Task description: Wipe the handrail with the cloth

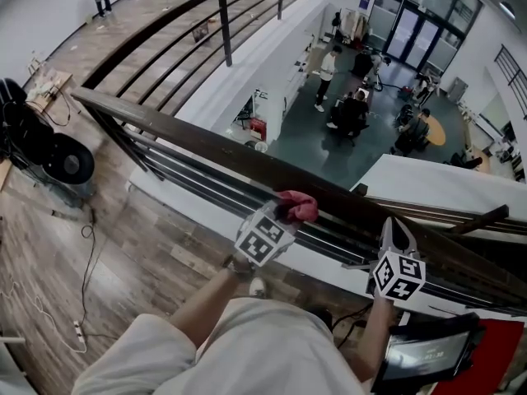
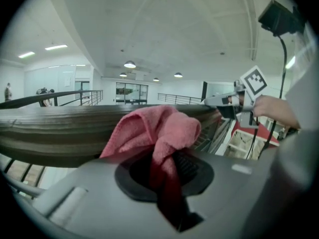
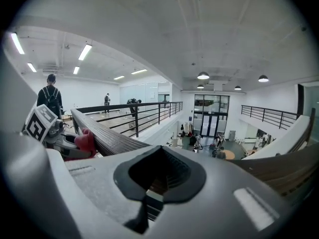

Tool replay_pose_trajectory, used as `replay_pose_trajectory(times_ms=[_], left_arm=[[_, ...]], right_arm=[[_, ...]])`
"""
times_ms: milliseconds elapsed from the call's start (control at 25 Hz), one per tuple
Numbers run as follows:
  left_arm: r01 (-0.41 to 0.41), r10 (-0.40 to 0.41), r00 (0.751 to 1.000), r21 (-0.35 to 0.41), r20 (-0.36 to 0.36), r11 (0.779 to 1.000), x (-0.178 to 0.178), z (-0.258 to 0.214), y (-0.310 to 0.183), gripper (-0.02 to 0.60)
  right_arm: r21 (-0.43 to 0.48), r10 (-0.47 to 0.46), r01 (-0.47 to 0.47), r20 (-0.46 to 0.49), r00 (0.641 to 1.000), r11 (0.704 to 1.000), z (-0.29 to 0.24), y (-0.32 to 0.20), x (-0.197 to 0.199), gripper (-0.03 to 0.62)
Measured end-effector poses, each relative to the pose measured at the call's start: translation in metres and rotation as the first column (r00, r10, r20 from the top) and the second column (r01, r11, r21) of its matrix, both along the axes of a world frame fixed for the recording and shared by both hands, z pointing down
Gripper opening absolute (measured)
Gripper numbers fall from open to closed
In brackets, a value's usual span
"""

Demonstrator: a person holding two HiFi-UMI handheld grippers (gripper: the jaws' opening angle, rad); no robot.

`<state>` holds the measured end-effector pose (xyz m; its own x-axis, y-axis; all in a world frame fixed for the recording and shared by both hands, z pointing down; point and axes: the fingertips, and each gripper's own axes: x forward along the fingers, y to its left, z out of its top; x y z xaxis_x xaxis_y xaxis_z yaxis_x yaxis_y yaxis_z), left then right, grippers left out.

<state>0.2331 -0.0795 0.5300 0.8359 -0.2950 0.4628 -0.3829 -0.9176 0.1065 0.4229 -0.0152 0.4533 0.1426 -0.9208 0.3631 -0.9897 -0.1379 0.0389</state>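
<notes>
The dark wooden handrail runs from upper left to lower right in the head view. A red cloth is bunched on its near edge, with my left gripper shut on it. In the left gripper view the cloth sticks out of the jaws and presses against the handrail. My right gripper rests on the rail further right, jaws together and empty. In the right gripper view, that gripper looks along the handrail toward the cloth.
Thin metal rails run below the handrail. Beyond it is a drop to a lower floor with several people. Black equipment and cables lie on the wooden floor at left. A screen sits at lower right.
</notes>
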Motion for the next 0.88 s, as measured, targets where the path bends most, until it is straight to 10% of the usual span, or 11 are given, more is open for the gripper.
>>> replay_pose_trajectory(times_ms=[880], left_arm=[[0.291,-0.292,0.956,0.047,0.019,0.956,-0.124,0.001,-0.082,0.075]], right_arm=[[0.056,0.03,-0.033,0.039,0.999,0.998,-0.001,0.001,0.004,0.002]])
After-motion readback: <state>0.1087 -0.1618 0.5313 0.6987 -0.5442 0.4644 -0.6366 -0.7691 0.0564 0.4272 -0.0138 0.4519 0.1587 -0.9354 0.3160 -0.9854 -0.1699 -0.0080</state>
